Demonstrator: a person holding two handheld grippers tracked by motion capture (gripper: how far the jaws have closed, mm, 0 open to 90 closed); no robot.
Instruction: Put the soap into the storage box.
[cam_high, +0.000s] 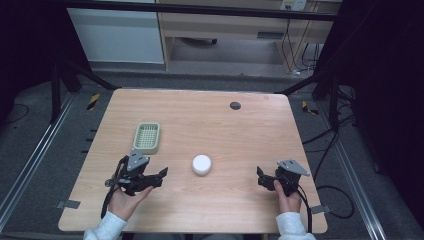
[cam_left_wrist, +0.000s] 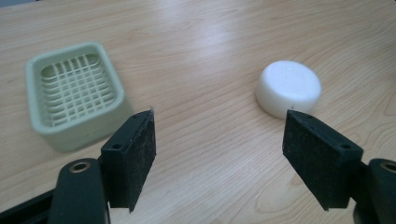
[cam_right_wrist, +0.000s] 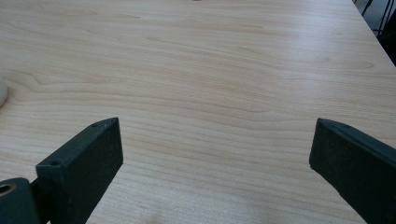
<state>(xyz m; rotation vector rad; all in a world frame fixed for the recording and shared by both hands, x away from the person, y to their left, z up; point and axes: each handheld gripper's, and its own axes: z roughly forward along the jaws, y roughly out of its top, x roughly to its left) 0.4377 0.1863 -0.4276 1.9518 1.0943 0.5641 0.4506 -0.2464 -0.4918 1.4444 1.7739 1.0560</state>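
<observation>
Left tool (cam_high: 161, 176) jaws stood wide apart, nothing between; right tool (cam_high: 261, 178) jaws likewise apart over bare wooden table (cam_right_wrist: 210, 70). Left gripper view showed grid floor of pale green square plastic basket (cam_left_wrist: 72, 93), empty, ahead-left of left tool. White round puck-shaped block (cam_left_wrist: 289, 87) lay ahead-right of it, between both tools, path unobstructed. High view showed small dark round disc (cam_high: 235, 105) far beyond.
</observation>
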